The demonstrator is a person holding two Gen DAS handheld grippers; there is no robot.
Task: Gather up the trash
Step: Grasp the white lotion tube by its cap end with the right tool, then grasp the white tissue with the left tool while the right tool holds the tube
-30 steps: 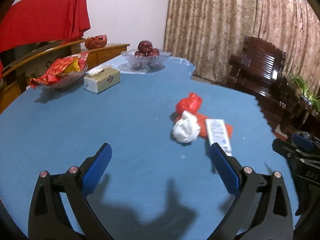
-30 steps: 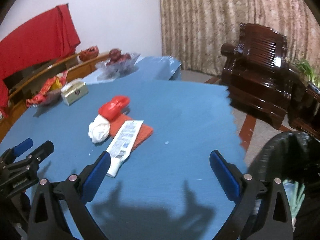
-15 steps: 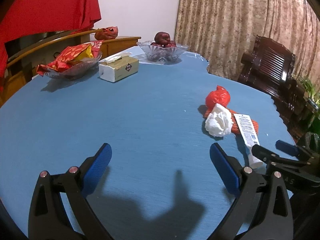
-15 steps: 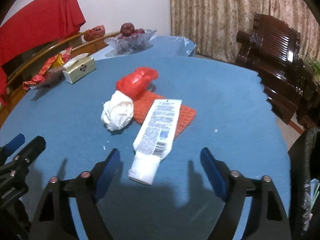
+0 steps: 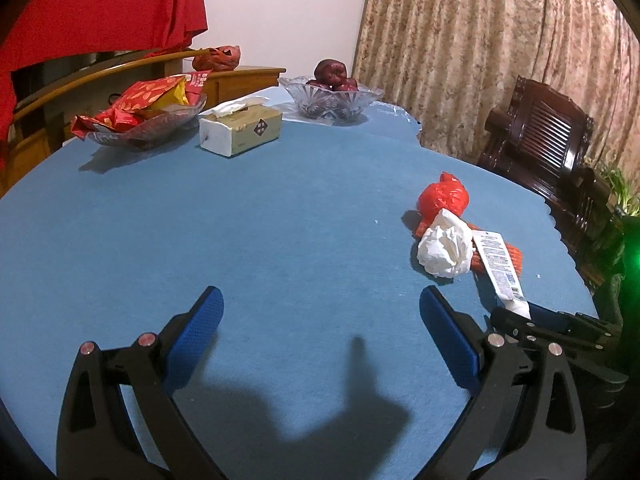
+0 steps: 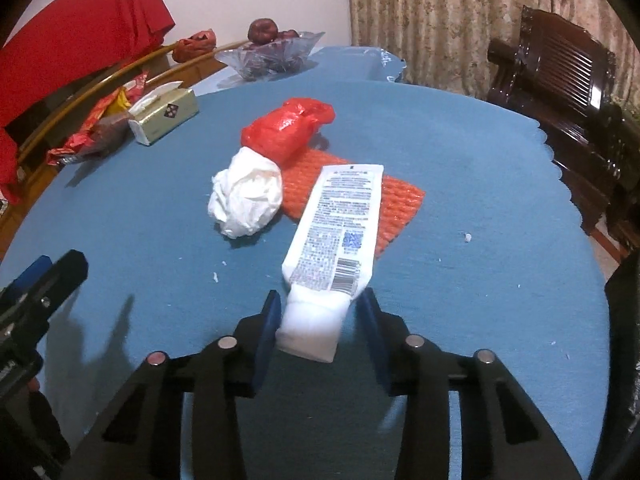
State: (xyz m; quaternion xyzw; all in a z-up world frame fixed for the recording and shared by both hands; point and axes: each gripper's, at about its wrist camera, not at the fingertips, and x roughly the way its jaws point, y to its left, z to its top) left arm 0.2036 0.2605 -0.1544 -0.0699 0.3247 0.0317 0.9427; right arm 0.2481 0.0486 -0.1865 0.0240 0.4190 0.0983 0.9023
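Here the right hand-held gripper [image 6: 318, 326], half-closed, straddles the cap end of the white tube [image 6: 334, 240] at lower centre, barely touching. Light, soft, slick; the stiffer cap suits gripping. The left hand-held gripper [image 5: 320, 336] gapes wide, empty, over the tabletop [image 5: 240, 240].

We are looking at a home living or dining room: patterned curtains [image 5: 480, 60] are hanging at upper right, a carved dark wooden armchair [image 5: 548, 140] is standing beside the blue-covered surface [image 5: 240, 220], which is carrying a glass fruit bowl [image 5: 330, 98] and a tissue box [image 5: 240, 130].
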